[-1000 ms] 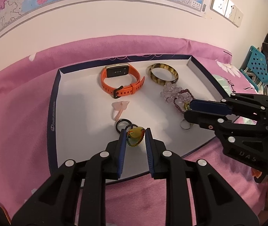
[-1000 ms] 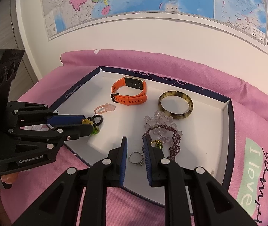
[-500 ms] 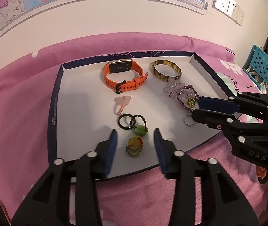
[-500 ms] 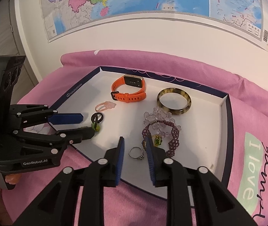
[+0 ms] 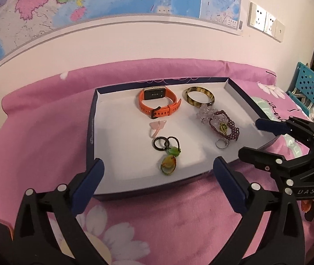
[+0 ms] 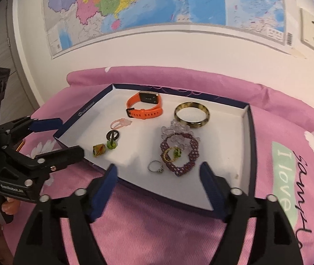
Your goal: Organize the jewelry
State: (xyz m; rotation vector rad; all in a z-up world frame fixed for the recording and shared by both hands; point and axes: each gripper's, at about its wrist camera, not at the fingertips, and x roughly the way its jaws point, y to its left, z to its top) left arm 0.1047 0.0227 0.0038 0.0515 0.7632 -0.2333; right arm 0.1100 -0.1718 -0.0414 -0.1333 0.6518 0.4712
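Note:
A shallow white tray (image 5: pixel 121 137) (image 6: pixel 227 154) with a dark blue rim lies on pink bedding and holds jewelry. In it are an orange watch (image 5: pixel 159 103) (image 6: pixel 144 108), a tortoiseshell bangle (image 5: pixel 199 96) (image 6: pixel 192 114), a purple beaded bracelet (image 5: pixel 225 125) (image 6: pixel 180 152), a silver ring (image 5: pixel 221 143) (image 6: pixel 156 167), a pink ring (image 5: pixel 157 128) (image 6: pixel 120 123), a black ring with green charm (image 5: pixel 165 145) (image 6: pixel 112 139) and a yellow-green ring (image 5: pixel 167 165) (image 6: pixel 98 149). My left gripper (image 5: pixel 159 176) is open and empty, before the tray's near edge. My right gripper (image 6: pixel 158 177) is open and empty, near the silver ring.
Pink floral bedding (image 5: pixel 35 132) surrounds the tray. A white wall with a map (image 5: pixel 90 4) and sockets (image 5: pixel 265 22) stands behind. A blue perforated chair (image 5: pixel 307 84) is at the right. The right gripper shows in the left wrist view (image 5: pixel 258 139), the left gripper in the right wrist view (image 6: pixel 68 137).
My left gripper opened, released the yellow-green ring onto the tray and drew back. My right gripper opened wide and also pulled back from the silver ring.

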